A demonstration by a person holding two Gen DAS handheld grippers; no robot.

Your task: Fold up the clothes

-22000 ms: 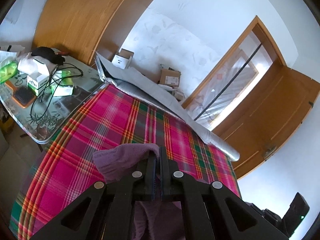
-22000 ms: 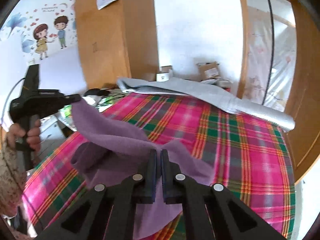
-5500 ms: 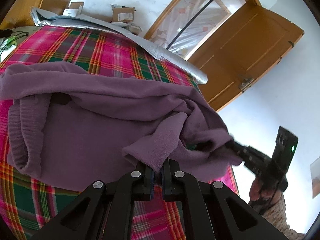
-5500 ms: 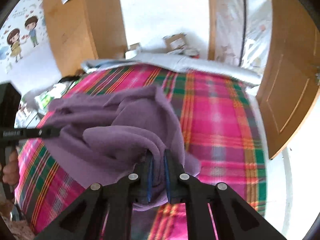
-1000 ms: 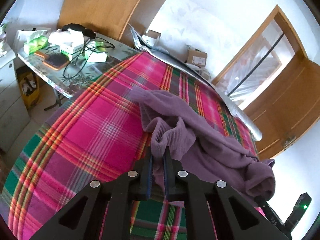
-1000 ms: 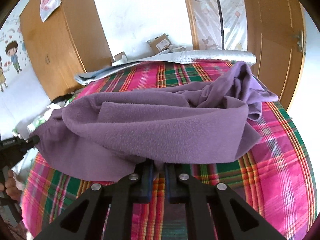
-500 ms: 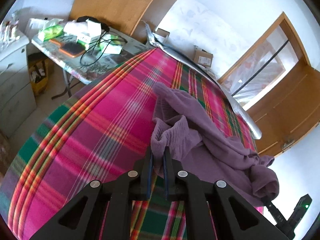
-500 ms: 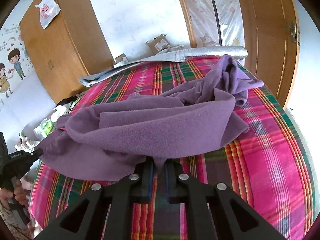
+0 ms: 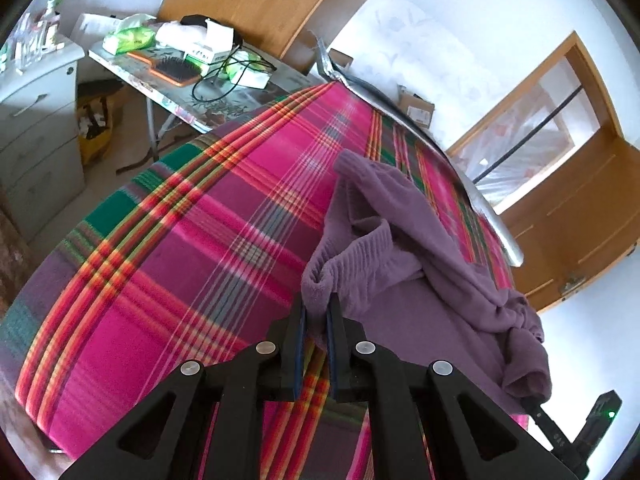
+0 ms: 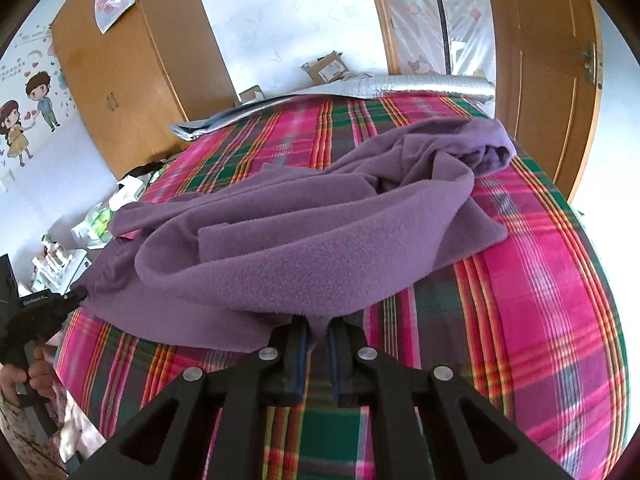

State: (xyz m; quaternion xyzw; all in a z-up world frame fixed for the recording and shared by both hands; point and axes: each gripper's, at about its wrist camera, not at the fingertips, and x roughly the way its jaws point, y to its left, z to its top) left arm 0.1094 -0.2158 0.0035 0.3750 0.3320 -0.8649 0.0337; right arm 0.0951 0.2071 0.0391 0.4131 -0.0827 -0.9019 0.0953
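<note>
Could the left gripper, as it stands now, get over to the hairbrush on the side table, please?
Probably not yet. The left gripper is shut on the purple garment, and the hairbrush lies beyond the bed's edge; the path looks open, but it would drag the garment along.

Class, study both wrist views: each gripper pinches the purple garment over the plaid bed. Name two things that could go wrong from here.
1. The purple fleece garment is bunched, one end crumpled; laying it down now would likely trap creases.
2. The left gripper and right gripper each pinch only a thin edge; a tug might slip it free.
</note>
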